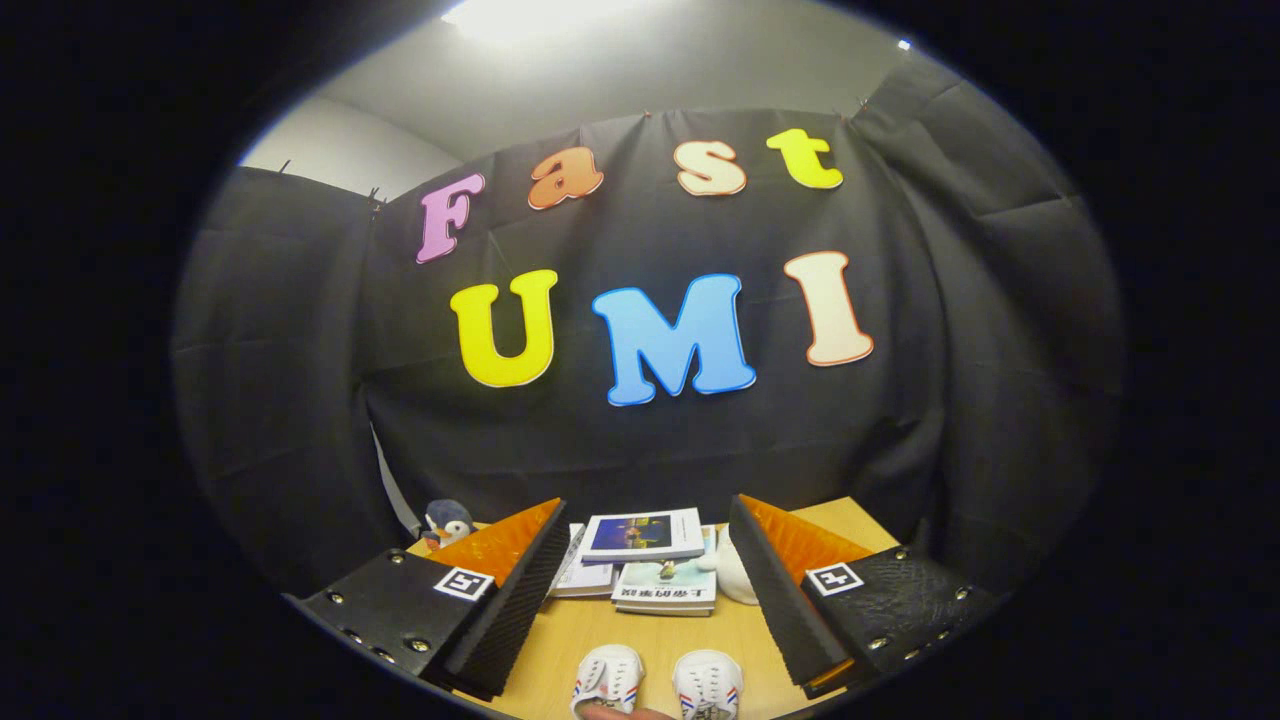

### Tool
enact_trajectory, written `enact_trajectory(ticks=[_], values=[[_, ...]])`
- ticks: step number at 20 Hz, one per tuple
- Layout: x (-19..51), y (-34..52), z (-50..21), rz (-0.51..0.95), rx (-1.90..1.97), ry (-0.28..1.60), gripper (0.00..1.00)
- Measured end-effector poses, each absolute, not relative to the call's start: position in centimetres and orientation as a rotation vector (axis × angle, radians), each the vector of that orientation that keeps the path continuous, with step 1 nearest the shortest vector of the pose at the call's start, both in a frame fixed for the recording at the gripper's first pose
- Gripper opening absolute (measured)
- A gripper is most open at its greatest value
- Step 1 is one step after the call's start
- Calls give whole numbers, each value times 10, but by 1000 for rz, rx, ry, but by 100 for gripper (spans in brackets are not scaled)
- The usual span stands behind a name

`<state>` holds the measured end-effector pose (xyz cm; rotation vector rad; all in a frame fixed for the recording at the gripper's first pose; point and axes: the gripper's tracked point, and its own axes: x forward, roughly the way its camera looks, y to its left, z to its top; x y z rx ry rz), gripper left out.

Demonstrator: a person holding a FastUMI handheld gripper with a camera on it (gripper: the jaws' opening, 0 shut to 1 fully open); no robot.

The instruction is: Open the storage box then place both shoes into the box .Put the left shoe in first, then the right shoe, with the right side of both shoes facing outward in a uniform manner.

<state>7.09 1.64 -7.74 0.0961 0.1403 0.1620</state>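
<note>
The gripper (640,600) is held high and level above the near end of a wooden table (850,525), its fingers spread wide apart with nothing between them. Two white shoes with red and blue side stripes are seen low in the gap between the fingers, nearer than the fingertips and below them: the left-hand shoe (607,680) and the right-hand shoe (707,685). They lie side by side, close together but apart, their toes turned toward the far side of the table, so that each long axis runs near-to-far, roughly in line with the fingers. Only their front parts are shown; the heels are cut off, and which is the left shoe of the pair cannot be told for certain.

Beyond the fingertips, a stack of books (645,560) is set on the far part of the table, with a white object (735,575) just to its right and a small penguin toy (447,522) far to the left. No storage box can be made out, so its place and whether it is open cannot be told.

The task is judged to be at its start. The relation that matters is that the shoes lie under and behind the fingertips, not ahead of them; a tilt downward and a drawing back toward the near edge would be called for before either shoe could be brought between the fingers.
</note>
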Motion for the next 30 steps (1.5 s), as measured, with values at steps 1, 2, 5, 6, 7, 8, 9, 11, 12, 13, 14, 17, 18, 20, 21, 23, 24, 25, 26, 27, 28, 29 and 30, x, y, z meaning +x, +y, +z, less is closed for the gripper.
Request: enact_trajectory(ticks=[1, 2, 5, 6, 7, 8, 9, 11, 12, 13, 14, 17, 18, 20, 21, 23, 24, 25, 26, 27, 28, 29, 30], values=[[72, 25, -84, 182, 108, 154, 98], [74, 33, -90, 198, 119, 167, 98], [76, 67, -118, 282, 147, 234, 98], [76, 79, -128, 322, 156, 260, 98], [75, 92, -140, 359, 170, 294, 98], [75, 104, -152, 396, 185, 329, 98], [75, 115, -164, 424, 200, 364, 98], [72, 130, -189, 466, 228, 440, 98], [69, 141, -200, 493, 253, 477, 98], [66, 151, -212, 518, 278, 521, 98], [64, 164, -227, 549, 312, 572, 98], [56, 193, -260, 634, 453, 695, 98], [54, 200, -273, 644, 490, 738, 98], [52, 209, -291, 658, 552, 781, 98], [52, 212, -300, 657, 571, 805, 98], [51, 221, -313, 669, 609, 840, 98], [52, 224, -319, 672, 617, 861, 98], [52, 228, -322, 679, 628, 872, 98], [53, 232, -325, 685, 643, 884, 98], [54, 237, -328, 693, 659, 898, 98], [54, 242, -329, 704, 678, 913, 98], [52, 247, -328, 718, 697, 926, 98], [51, 252, -329, 731, 713, 938, 98]])
